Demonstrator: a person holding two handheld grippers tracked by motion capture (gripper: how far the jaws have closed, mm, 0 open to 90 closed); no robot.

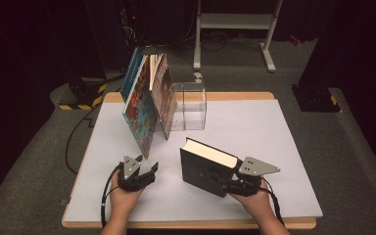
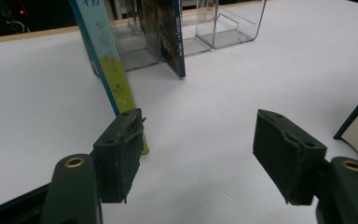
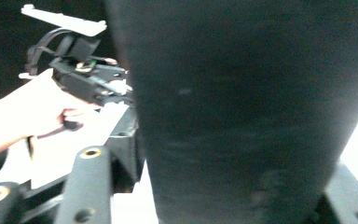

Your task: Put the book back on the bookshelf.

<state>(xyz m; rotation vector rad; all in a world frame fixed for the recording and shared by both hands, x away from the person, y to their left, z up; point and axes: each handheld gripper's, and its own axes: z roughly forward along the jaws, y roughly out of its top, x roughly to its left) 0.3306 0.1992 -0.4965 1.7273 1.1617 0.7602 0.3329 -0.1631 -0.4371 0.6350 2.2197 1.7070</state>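
A thick black hardcover book (image 1: 203,169) stands tilted at the table's front centre, pale page edges up, and my right gripper (image 1: 225,182) is shut on its lower right side. Its dark cover (image 3: 242,107) looms between the jaws in the right gripper view. My left gripper (image 1: 144,172) rests open to the book's left, holding nothing; its two black pads (image 2: 289,161) stand wide apart over bare white table. Several colourful books (image 1: 147,100) lean against a clear acrylic stand (image 1: 191,105) farther back. The nearest leaning book's blue and green spine (image 2: 107,65) rises just beyond my left jaw.
The white tabletop (image 1: 254,127) has open room on its right half. Beyond the table stands a white metal frame (image 1: 235,22) on dark carpet. A black cable (image 1: 73,142) trails off the table's left side. The person's other hand and gripper (image 3: 74,79) show in the right gripper view.
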